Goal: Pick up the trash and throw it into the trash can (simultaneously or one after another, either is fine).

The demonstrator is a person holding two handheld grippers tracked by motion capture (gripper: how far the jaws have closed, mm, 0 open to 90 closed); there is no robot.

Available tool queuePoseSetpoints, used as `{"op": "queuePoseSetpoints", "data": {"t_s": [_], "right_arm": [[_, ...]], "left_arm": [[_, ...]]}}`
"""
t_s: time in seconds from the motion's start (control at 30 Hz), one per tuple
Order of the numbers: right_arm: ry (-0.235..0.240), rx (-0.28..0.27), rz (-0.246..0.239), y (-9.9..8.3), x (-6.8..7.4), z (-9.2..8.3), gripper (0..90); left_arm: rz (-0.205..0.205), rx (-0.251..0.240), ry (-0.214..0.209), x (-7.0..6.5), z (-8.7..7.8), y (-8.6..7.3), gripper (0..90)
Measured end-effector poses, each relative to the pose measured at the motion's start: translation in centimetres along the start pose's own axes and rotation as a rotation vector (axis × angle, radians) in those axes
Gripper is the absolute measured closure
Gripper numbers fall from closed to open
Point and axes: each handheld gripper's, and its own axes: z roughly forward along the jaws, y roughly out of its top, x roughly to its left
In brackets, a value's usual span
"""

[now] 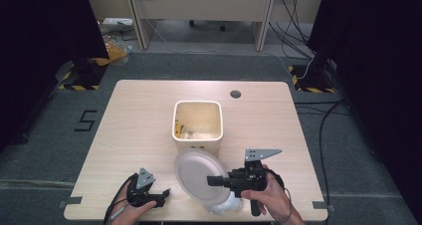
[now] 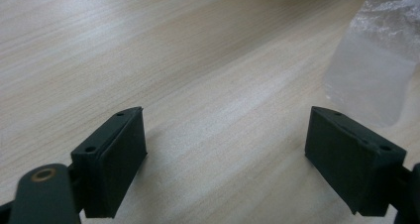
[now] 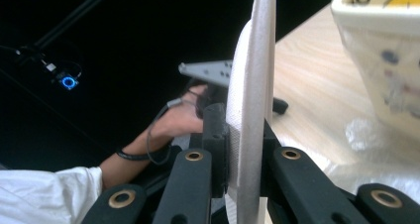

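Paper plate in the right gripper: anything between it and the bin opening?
Nothing visible. The right gripper is shut on the paper plate's edge, holding it near the front wall of the cream bin. The bin's top is open, with some rubbish inside. The crumpled plastic wrap lies on the table beneath the plate, off the path.

Soft, even light is falling from above on the desk in the high view, so the pale wood is looking bright while both side edges of that picture are sinking into near black. Shadows there are staying faint and short. In the left gripper view, the near black pads are casting gentle shadows on the wood, and a clear plastic bag is appearing hazy and slightly out of focus. In the right gripper view, the white plate is looking soft and blurred at close range, the background is lying very dark, and a small blue light is glowing.
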Motion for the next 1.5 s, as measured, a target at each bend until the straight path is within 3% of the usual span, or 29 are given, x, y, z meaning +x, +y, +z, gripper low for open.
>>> {"op": "queuePoseSetpoints", "data": {"t_s": [0.23, 0.5, 0.77, 1.13, 1.17, 1.37, 1.5], "right_arm": [[-0.006, -0.057, -0.042, 2.6, 0.6, -1.2, 83.5], [-0.005, -0.088, -0.033, 5.4, 0.0, -2.0, 83.5], [-0.06, -0.112, -0.05, 9.2, -1.0, -2.5, 83.4], [-0.107, -0.129, -0.014, 12.6, -3.9, -1.6, 83.4], [-0.109, -0.138, 0.002, 13.2, -4.8, -1.4, 83.4], [-0.151, -0.13, 0.014, 13.8, -6.7, -0.8, 83.3], [-0.169, -0.128, 0.053, 13.6, -8.6, -0.2, 83.3]], "left_arm": [[-0.012, -0.015, 0.01, -0.1, 0.2, 0.0, 13.4], [-0.012, -0.016, 0.011, -0.1, 0.2, -0.1, 13.3], [-0.012, -0.016, 0.011, -0.1, 0.2, -0.1, 13.3], [-0.01, -0.012, 0.01, -0.1, 0.2, 0.0, 13.2], [-0.01, -0.012, 0.01, -0.1, 0.2, 0.0, 13.3], [-0.012, -0.013, 0.009, -0.1, 0.2, 0.0, 13.2], [-0.012, -0.013, 0.009, -0.1, 0.2, 0.0, 13.3]]}}
